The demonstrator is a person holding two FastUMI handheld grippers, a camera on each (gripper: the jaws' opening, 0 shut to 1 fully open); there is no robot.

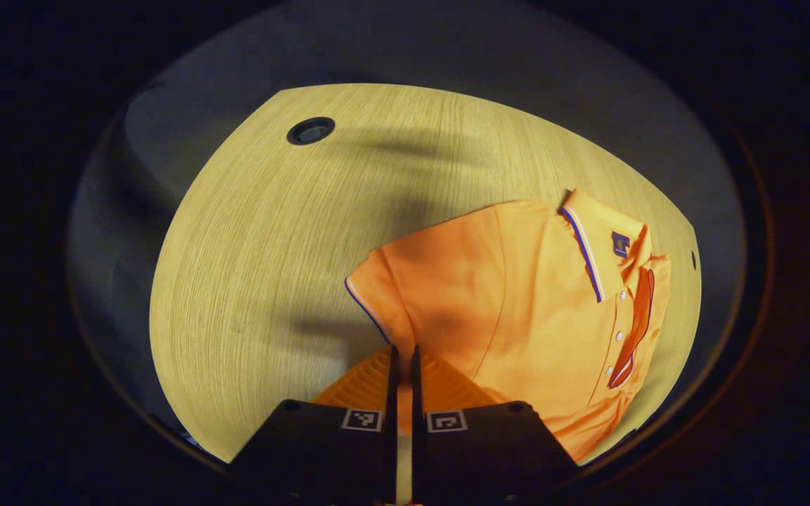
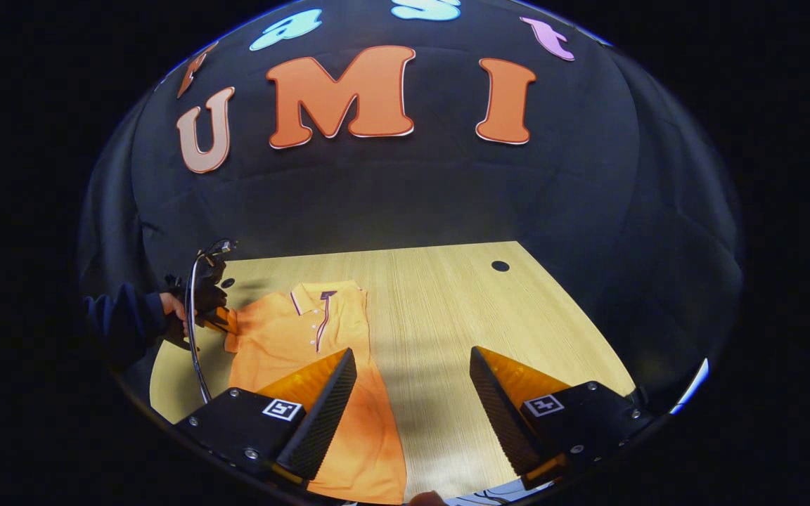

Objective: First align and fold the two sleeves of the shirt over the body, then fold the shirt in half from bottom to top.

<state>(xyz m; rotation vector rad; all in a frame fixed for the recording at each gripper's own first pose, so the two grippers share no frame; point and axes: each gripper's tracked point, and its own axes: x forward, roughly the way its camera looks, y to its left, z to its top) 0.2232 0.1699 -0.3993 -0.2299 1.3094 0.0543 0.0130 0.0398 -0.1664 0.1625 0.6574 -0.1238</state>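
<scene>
An orange polo shirt (image 1: 517, 302) lies face up on the wooden table (image 1: 271, 246), collar with dark trim toward the far side. My left gripper (image 1: 403, 351) is shut at the lower corner of the shirt's short sleeve (image 1: 377, 288), fabric pinched between its fingers. In the right gripper view the shirt (image 2: 285, 337) lies at the left, and the left gripper (image 2: 208, 313), held by a hand (image 2: 173, 306), sits at that sleeve's edge. My right gripper (image 2: 412, 355) hangs open above the table, to the right of the shirt, holding nothing.
A round cable hole (image 1: 310, 131) is set in the table beyond the shirt, and the far right corner has another hole (image 2: 500, 266). Bare wood (image 2: 447, 309) stretches to the right of the shirt. The black booth wall stands behind the table.
</scene>
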